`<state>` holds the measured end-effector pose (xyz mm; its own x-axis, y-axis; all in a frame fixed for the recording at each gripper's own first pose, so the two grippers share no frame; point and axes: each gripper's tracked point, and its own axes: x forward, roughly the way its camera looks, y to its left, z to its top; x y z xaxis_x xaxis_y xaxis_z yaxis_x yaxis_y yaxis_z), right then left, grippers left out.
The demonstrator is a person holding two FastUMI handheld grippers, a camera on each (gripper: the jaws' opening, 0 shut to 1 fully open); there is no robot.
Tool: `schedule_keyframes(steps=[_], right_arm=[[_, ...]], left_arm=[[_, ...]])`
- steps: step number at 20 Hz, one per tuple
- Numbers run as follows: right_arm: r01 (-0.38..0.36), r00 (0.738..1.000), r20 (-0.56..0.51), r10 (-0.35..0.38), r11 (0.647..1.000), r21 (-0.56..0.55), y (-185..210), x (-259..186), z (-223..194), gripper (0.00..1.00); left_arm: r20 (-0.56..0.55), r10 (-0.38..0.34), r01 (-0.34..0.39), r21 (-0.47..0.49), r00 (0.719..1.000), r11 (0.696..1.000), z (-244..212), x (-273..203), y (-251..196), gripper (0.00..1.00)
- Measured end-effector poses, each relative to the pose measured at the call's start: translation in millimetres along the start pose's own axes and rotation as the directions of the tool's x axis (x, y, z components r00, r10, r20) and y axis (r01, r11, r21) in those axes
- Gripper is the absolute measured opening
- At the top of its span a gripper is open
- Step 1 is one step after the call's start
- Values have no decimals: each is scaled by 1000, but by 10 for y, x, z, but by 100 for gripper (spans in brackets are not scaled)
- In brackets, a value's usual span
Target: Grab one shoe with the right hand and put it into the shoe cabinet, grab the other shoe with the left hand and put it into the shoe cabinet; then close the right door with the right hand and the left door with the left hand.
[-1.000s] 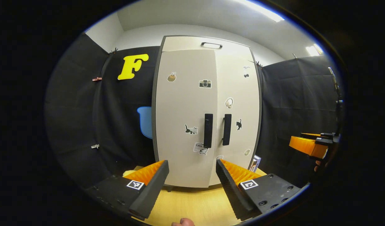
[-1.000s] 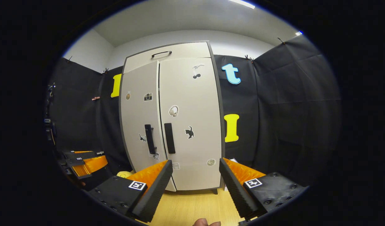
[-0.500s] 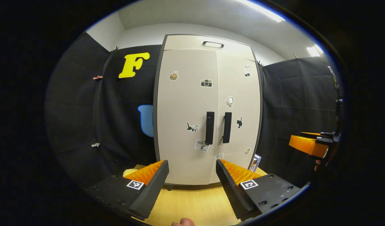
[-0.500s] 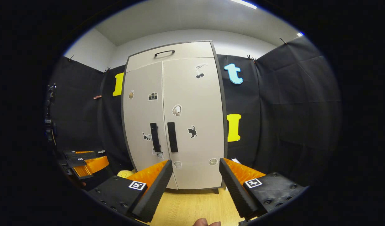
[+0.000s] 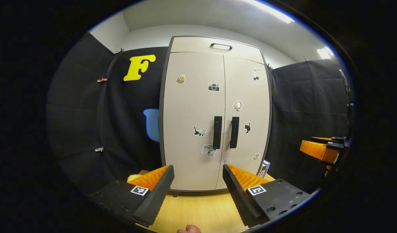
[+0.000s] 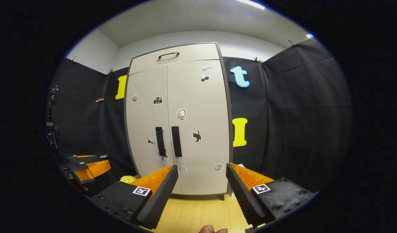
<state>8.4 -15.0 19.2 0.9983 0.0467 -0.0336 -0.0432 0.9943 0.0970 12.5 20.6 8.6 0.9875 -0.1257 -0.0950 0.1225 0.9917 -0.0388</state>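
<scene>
My left gripper (image 5: 198,181) hangs low at 6 o'clock, fingers (image 5: 155,197) spread apart and holding nothing, over the light wooden table (image 5: 198,210). My right gripper (image 6: 201,183) is the same, fingers (image 6: 158,199) wide apart and bare; in the left gripper view it also shows out at 3 o'clock. Nothing stands between my fingers and the shoe cabinet (image 5: 214,113) straight ahead at 12 o'clock. Its left door (image 5: 193,119) and right door (image 5: 247,116) both lie flat and closed, two dark handles (image 5: 217,132) side by side at the seam, stickers dotted over them. A small yellow thing (image 6: 129,179) sits by the cabinet's lower left corner, and a boxlike item (image 5: 264,168) leans at its lower right.
</scene>
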Motion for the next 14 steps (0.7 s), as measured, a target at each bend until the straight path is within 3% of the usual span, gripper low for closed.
schedule_keyframes(steps=[14], right_arm=[[10,1000,-5,-10,1000,9,-66,-3,-21,98]], left_arm=[[-4,5,-5,4,1000,1000,-33,10,-19,95]])
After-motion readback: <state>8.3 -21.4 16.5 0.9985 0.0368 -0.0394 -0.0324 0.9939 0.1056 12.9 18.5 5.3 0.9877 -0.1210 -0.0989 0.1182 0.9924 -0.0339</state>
